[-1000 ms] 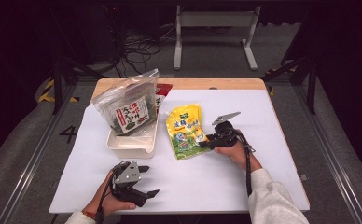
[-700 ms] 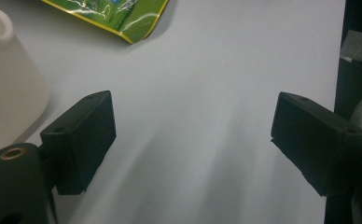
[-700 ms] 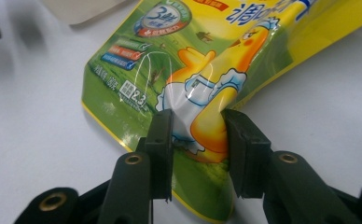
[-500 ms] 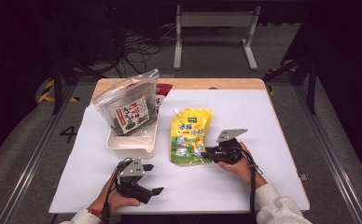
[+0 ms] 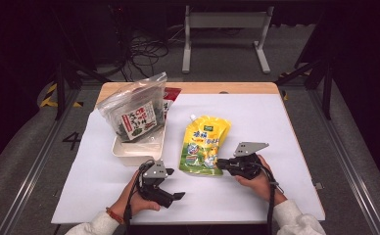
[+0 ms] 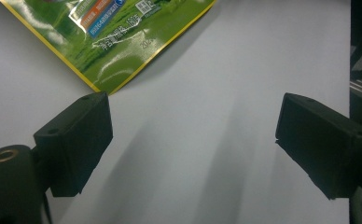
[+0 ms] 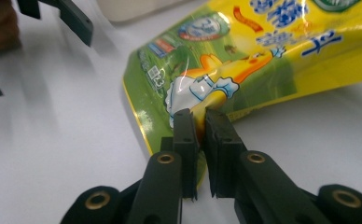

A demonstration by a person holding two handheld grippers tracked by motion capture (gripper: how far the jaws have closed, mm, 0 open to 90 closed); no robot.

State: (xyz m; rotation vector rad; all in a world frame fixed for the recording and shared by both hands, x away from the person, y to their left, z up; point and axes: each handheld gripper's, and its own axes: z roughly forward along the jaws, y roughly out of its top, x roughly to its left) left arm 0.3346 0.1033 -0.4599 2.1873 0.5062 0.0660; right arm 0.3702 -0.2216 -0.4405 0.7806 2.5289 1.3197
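Observation:
A yellow-and-green spouted pouch (image 5: 205, 144) lies flat in the middle of the white table. My right gripper (image 5: 221, 163) is at the pouch's lower right corner. Its jaws have just been closing and now pinch the pouch (image 7: 263, 60) edge between the right gripper (image 7: 200, 116) pads. My left gripper (image 5: 177, 197) rests low near the front edge, just left of the pouch's bottom. In the left gripper view, the left gripper (image 6: 193, 121) stands wide open over bare table, with a pouch (image 6: 118, 42) corner just beyond one jaw.
A white tray (image 5: 139, 151) stands left of the pouch and holds a clear bag of dark snacks (image 5: 134, 115), with a red packet (image 5: 171, 94) behind it. The table's wooden far edge (image 5: 217, 88) borders a dark floor with cables and a metal stand.
The right gripper closed on the pouch's lower edge and drew back toward the front edge, and the pouch turned and slid with it. The left gripper moved right toward the pouch.

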